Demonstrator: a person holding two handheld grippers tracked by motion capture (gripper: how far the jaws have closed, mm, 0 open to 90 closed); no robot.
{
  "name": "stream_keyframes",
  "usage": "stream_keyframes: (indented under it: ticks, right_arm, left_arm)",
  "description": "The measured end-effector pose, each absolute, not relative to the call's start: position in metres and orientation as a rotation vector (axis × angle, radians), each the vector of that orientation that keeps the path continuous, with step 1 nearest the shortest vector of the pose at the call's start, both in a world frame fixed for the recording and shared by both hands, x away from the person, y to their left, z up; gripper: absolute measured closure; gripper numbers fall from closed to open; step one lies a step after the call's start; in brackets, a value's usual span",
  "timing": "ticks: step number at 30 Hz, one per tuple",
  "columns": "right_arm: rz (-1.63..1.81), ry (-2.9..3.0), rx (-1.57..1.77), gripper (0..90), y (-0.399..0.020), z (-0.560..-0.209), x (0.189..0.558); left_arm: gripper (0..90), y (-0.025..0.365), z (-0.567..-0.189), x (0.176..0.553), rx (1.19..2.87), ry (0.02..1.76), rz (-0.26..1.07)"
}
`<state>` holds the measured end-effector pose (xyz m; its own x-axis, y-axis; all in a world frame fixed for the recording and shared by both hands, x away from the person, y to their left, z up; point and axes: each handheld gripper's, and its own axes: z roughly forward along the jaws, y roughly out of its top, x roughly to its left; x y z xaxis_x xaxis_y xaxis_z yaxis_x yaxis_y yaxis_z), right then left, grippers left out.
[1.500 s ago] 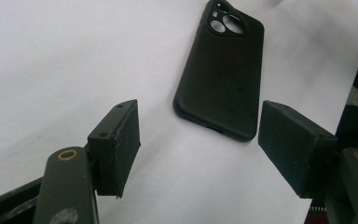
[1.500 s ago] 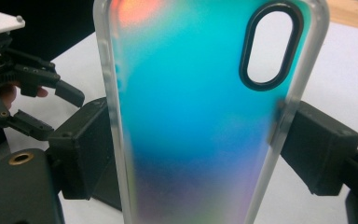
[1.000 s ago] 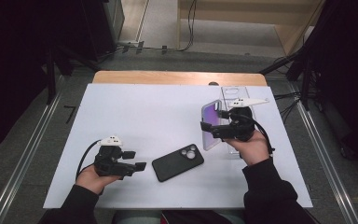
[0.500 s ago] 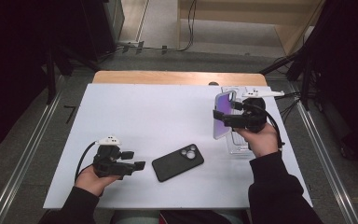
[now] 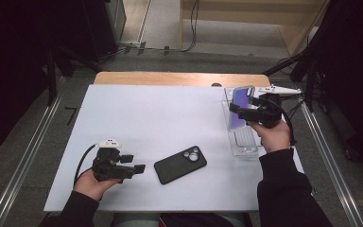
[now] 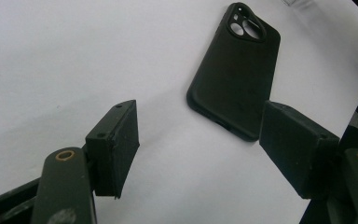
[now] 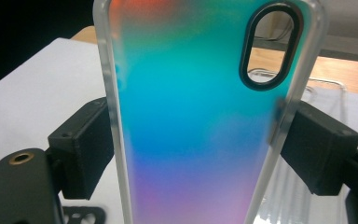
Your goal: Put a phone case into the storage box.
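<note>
The work in hand looks like sorting phone cases into the clear tray (image 5: 242, 147) at the right side of the white table (image 5: 137, 118), and it appears to be partway through.

The right gripper (image 5: 240, 112) holds an iridescent phone case (image 5: 240, 106) upright, directly above the far end of the clear tray. In the right gripper view its two black jaws press on the case's long edges, one on each side, so the grip is firm and the jaws stand only as wide as the case (image 7: 196, 116). The case's camera cut-out is at the top, and through it the tray's transparent wall can be seen behind. The case is lifted clear of the tray floor, as far as the high view shows, so the placing itself seems not yet done: it has to be lowered into the tray and let go.

The black phone case (image 5: 180, 164) lies flat on the table, well to the left of the clear tray and nearer the person. The left gripper (image 5: 137, 166) rests low on the table, farther from the tray than that case. Its jaws are wide apart and hold nothing; in the left gripper view the black case (image 6: 235, 70) lies beyond them, close to one jaw tip but not between the pads.

What remains, by this reading, is setting the iridescent case down, then picking up the black one and bringing it across to the tray.
</note>
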<state>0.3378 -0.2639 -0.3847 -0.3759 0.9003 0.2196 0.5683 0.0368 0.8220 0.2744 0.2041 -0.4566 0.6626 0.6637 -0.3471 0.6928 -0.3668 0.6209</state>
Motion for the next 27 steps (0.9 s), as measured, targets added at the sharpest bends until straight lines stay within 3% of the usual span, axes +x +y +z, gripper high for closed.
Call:
stream_keyframes:
  ticks: [27]
  right_arm:
    - [1.166, 1.808, 1.57, 14.7, -0.285, -0.391, 0.389]
  left_arm:
    - [28.8, 0.209, -0.456, 0.274, 2.096, 1.056, -0.049]
